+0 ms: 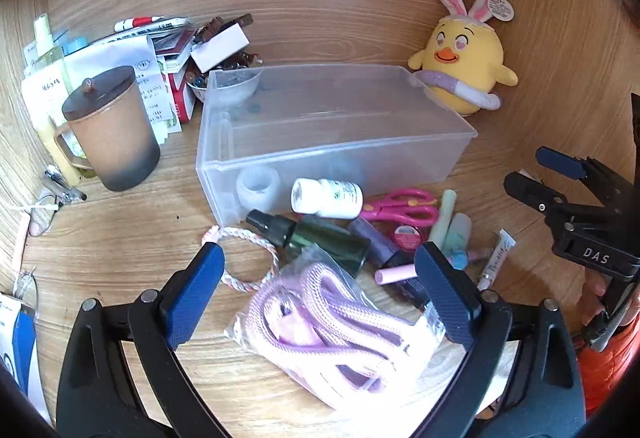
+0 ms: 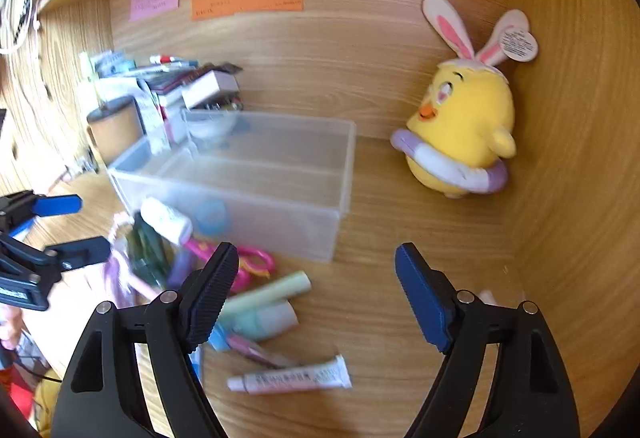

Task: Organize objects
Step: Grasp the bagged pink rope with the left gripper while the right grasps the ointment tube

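the left gripper (image 1: pixel 320 278) hangs with jaws spread wide over the bagged pink rope (image 1: pixel 332 326), gripping nothing; the right gripper (image 2: pixel 316 290) is likewise wide open and empty, to the right above the small tube (image 2: pixel 290 378). the loose items lie in a heap just near of the clear bin (image 1: pixel 320 126). the likely trouble is the slippery bag sliding out of the pads, or a closing finger catching the braided ring (image 1: pixel 248 258) or dark spray bottle (image 1: pixel 316 238) beside it and dragging them along.

Left gripper (image 1: pixel 320 274) spread wide; right gripper (image 2: pixel 316 280) likewise.
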Demonstrator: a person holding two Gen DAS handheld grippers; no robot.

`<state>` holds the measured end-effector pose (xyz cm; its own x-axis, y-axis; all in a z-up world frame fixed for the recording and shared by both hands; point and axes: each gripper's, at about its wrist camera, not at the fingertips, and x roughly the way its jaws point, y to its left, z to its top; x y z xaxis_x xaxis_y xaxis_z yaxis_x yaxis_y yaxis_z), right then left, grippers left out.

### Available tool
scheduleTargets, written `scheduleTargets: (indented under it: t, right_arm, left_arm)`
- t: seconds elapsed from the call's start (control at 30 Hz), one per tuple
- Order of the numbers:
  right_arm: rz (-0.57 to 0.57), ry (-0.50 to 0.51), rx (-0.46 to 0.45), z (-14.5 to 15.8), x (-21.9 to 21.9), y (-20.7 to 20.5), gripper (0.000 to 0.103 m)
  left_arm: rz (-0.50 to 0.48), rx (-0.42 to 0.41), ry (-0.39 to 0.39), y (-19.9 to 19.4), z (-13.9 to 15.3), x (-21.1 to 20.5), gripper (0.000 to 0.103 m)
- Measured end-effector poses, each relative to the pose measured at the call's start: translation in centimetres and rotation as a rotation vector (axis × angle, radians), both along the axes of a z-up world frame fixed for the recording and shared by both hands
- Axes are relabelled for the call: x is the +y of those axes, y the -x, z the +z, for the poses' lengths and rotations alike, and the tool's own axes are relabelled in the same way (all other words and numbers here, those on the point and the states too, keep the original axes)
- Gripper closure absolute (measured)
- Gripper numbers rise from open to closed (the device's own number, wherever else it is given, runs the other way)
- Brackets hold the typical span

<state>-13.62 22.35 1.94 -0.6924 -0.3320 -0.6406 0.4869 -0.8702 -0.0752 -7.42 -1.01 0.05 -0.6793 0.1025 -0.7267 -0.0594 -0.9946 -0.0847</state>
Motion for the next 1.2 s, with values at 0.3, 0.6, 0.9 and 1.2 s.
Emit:
scheduleTargets:
  t: [0.3, 0.6, 0.9, 1.2]
  right_arm:
    - [-0.021, 0.05, -0.184, -4.8, 1.3, -0.8, 0.023]
    - [-0.063, 0.007, -0.198, -6.4, 1.3, -1.3, 0.023]
    - [-0.078, 0.02, -0.214, -6.9, 3.1, -2.8, 0.024]
    - [-0.056, 0.032, -0.208, -6.6, 2.5, -2.1, 0.06]
  left_arm:
    - [0.082, 0.001, 0.093, -1.5, -3.0, 2.0, 0.006]
    - [0.106, -0.005, 0.109, -4.2, -3.8, 0.4, 0.006]
    - [0.097, -0.052, 0.12, -6.7, -4.4, -1.8, 0.006]
    - [0.053, -0.116, 0.013, -4.7, -5.7, -2.9, 0.006]
